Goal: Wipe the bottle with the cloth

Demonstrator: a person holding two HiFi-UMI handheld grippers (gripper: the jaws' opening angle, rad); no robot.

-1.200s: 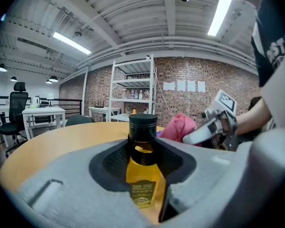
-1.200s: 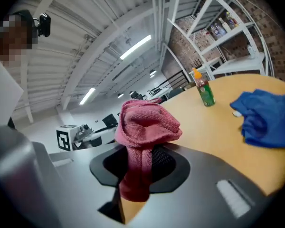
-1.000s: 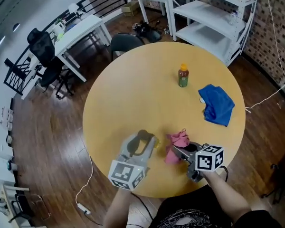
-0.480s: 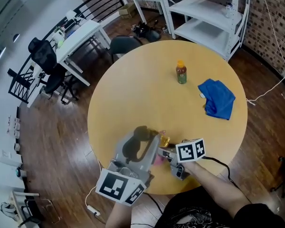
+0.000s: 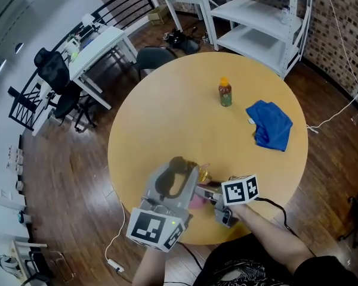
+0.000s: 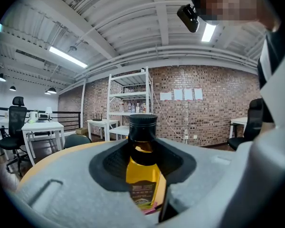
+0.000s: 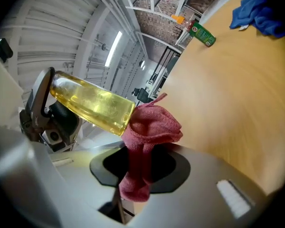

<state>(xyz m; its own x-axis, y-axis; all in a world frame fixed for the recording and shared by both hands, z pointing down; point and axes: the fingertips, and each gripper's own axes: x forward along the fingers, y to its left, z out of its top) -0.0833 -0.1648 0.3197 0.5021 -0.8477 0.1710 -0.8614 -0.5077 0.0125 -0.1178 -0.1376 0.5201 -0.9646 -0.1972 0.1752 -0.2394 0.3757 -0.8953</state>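
No word or number can be read anywhere. The yellow bottle (image 6: 142,167) carries a dark label (image 6: 143,192) with print too small to make out. The green bottle (image 7: 202,33) on the tabletop (image 5: 167,118) shows a blurred round emblem. The 2 marker cubes (image 5: 152,230) (image 5: 240,190) bear only black-and-white square patterns.

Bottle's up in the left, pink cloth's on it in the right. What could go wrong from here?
1. The pink cloth meets only the bottom end of the yellow bottle, so a stroke may miss its sides.
2. The left hand-held gripper holds the bottle in the air close to the table's front edge; a hard push could twist it loose.
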